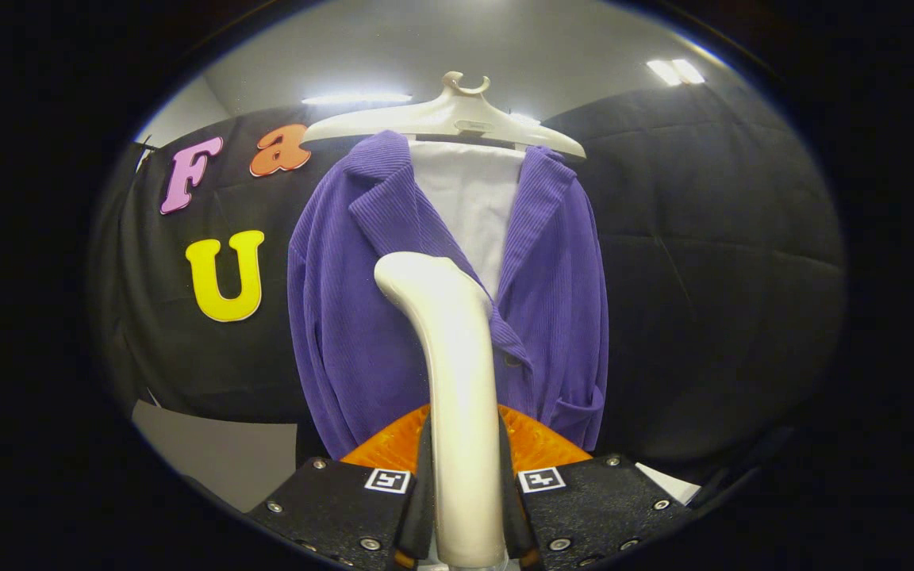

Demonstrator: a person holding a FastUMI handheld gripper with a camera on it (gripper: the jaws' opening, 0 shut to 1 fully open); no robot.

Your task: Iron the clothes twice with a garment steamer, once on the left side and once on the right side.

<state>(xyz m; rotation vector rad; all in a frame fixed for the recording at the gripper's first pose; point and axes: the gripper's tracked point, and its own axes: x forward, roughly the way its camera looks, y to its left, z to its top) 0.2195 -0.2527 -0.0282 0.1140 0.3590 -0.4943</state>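
**Steamer held before the hanging jacket**

While the tongs [465, 507] close on the white garment steamer [449, 373], both fingers press its handle and it rises upright between them. Its bent head stands in front of the purple jacket [560, 301], which hangs over a white shirt [469, 206] on a pale hanger [441, 119].

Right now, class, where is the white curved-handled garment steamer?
In the gripper view, the white garment steamer stands upright, clamped between the gripper's fingers, its head just before the purple corduroy jacket on the cream hanger.
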